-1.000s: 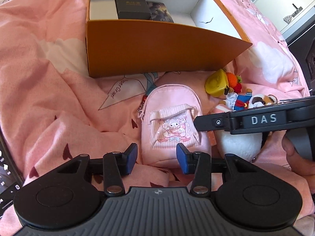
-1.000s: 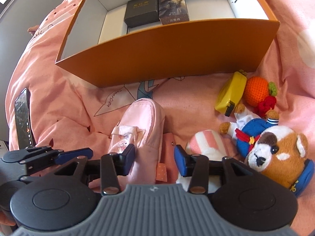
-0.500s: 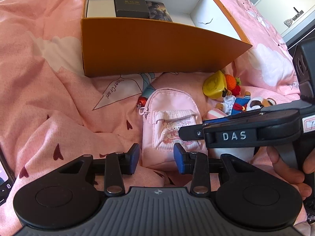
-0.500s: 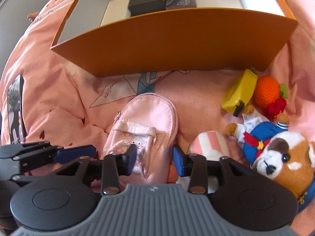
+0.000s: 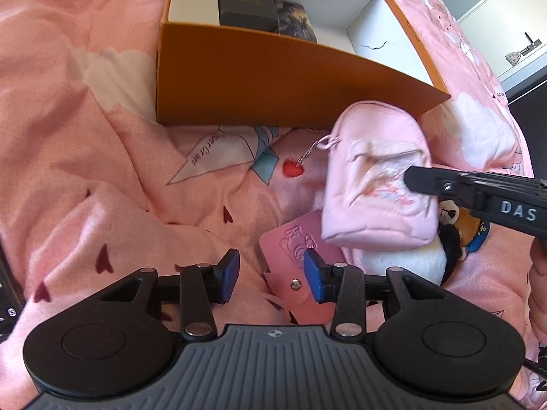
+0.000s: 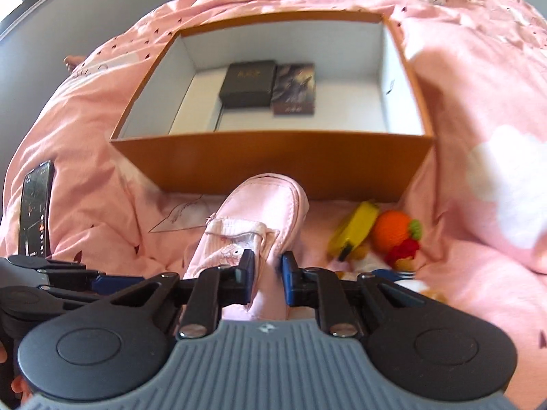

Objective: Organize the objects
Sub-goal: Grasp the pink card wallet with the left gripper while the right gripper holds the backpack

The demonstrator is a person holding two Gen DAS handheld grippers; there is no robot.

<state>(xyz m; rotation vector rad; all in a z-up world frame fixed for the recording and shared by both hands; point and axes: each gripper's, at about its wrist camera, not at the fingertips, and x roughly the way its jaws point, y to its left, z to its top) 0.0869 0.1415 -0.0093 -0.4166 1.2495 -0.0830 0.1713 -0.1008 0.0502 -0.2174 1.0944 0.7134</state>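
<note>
Pinched cloth fills the right gripper [image 6: 267, 280]: its jaws have just been closing and now press from both sides on the lower end of the small pink backpack [image 6: 253, 229], which hangs clear of the bedding in the left wrist view, tilted and slightly blurred. A thin chain with a red charm [image 5: 293, 168] dangles from its zipper. The left gripper [image 5: 270, 275] stands about half open with nothing between its blue pads, low over a pink card holder [image 5: 301, 273] that lies flat on the pink quilt [image 5: 85, 136].

Just beyond the backpack is the near wall of the orange box [image 6: 273, 160], open-topped, with a black case [image 6: 248, 83] and a dark printed card box [image 6: 294, 89] side by side on its white floor; the rest of the floor is free. To the right of the backpack, on the quilt, lie a yellow toy [image 6: 352, 230], an orange crochet fruit [image 6: 393, 235] and a plush dog [image 5: 461, 222], partly hidden. A phone [image 6: 34, 205] rests at the left edge.

Judged from this, the backpack is on its way into the box. The hold is only on soft fabric at one end, so the bag may sag or slip out. It hangs low against the near wall, so it or its chain could catch on the rim and shove the light box across the quilt.
</note>
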